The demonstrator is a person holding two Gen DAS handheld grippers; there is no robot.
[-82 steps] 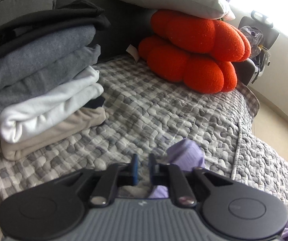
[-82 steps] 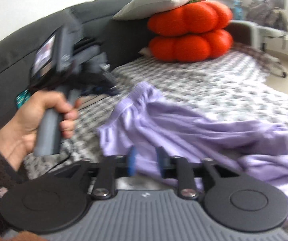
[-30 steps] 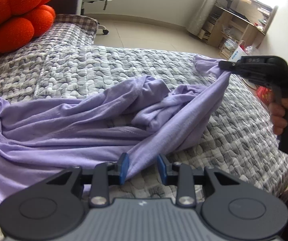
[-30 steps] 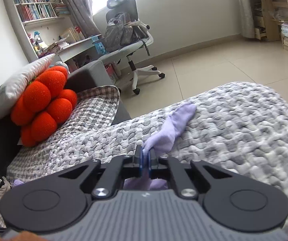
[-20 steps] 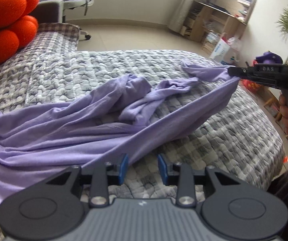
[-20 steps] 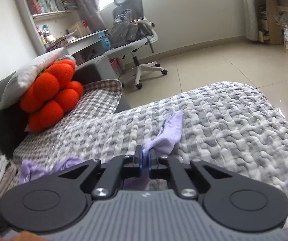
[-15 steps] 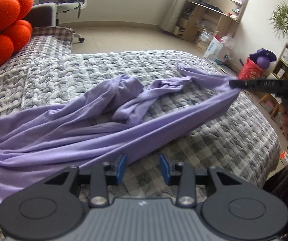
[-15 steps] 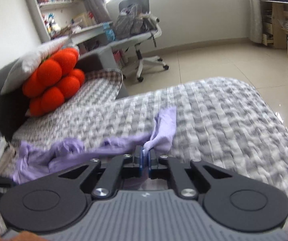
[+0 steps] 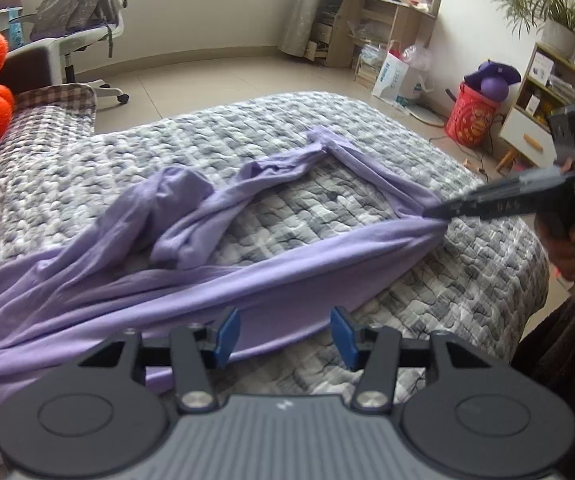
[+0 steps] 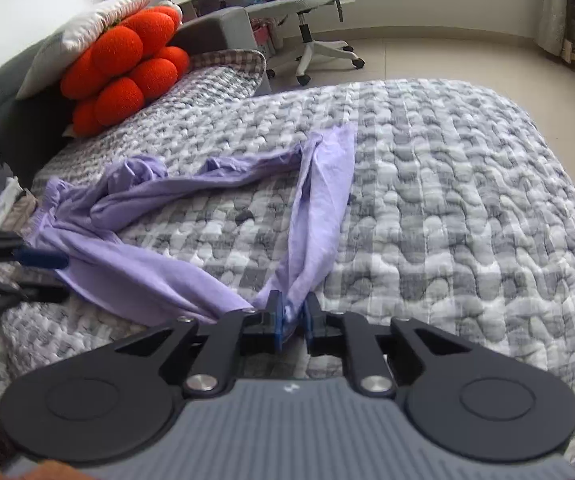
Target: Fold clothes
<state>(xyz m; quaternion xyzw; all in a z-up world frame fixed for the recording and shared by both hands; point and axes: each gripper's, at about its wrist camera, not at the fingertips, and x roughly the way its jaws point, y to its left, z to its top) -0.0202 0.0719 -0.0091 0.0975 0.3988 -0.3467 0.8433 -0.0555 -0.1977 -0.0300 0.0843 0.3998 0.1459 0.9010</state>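
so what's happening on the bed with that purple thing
A person with a handheld gripper in each hand is laying out a purple garment on the grey quilted bed to fold it. The right gripper is shut on one bunched end of the fabric, which runs taut from it. The left gripper is open just above the garment's near edge, gripping nothing. The cloth lies twisted, not yet folded.

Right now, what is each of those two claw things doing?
Left gripper: jaws open, holding nothing, just above the purple garment.
Right gripper: jaws shut on the purple garment's end.
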